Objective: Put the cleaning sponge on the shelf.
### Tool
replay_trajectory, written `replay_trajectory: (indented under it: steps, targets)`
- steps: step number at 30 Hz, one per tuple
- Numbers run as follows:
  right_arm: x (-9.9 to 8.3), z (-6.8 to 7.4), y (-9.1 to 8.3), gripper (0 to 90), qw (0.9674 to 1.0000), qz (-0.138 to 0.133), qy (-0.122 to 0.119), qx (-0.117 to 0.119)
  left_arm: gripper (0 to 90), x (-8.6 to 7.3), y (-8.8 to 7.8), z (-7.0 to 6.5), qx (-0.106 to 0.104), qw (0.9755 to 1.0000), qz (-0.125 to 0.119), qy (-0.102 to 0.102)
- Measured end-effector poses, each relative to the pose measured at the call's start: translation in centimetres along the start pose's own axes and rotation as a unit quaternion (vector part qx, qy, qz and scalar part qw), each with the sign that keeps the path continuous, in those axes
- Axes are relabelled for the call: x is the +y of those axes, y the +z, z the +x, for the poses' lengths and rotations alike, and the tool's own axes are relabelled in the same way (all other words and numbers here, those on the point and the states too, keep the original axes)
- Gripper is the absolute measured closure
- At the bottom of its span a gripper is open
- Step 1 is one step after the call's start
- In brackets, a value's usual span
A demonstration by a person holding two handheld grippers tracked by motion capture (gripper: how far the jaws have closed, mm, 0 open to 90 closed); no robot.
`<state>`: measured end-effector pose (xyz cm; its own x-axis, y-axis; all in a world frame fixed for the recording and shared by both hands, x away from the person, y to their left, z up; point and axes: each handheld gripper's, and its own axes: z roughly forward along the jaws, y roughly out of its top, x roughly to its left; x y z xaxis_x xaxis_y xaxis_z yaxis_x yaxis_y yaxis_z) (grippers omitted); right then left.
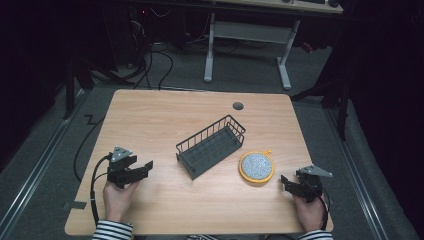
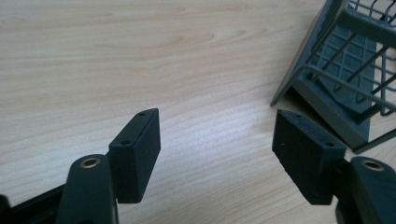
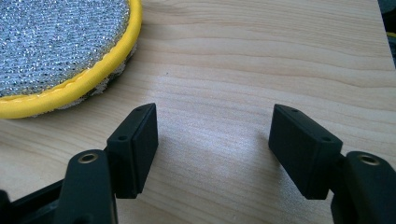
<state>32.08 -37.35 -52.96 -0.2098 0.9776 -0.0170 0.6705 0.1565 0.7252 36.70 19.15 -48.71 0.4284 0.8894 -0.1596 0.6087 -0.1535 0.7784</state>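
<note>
near the tabletop (image 1: 150, 120) centre, wire basket (image 1: 211, 145) just beside round yellow-rimmed scouring pad (image 1: 256, 167); left tongs (image 1: 142, 167) and right tongs (image 1: 286, 182) at the near corners, both spread, empty.

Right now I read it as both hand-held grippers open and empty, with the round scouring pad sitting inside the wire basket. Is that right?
Not quite. The round scouring pad lies on the table beside the wire basket, on its right, not inside it; the high view shows this. The left hand-held gripper and right hand-held gripper are indeed open and empty.
</note>
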Motion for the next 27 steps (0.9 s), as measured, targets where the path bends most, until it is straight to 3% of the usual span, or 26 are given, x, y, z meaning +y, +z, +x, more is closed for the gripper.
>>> replay_trajectory:
  steps: [15,18,21,27]
  targets:
    - [-0.1,0.1,-0.1,32.8,1.0000,0.001,-0.001,0.002,33.2,-1.9,2.2,0.1,0.022,0.9992,0.030,-0.013]
    - [-0.1,0.1,-0.1,32.3,1.0000,0.002,-0.001,0.002,33.1,-2.2,2.6,-0.1,0.034,0.9987,0.038,-0.007]
    - [-0.1,0.1,-0.1,31.8,1.0000,0.002,-0.002,0.003,33.5,-2.5,3.3,-0.3,0.057,0.9971,0.048,0.016]
    - [-0.1,0.1,-0.1,30.3,1.0000,0.002,-0.005,0.006,34.0,-3.2,3.6,-0.1,0.065,0.9971,0.036,0.012]
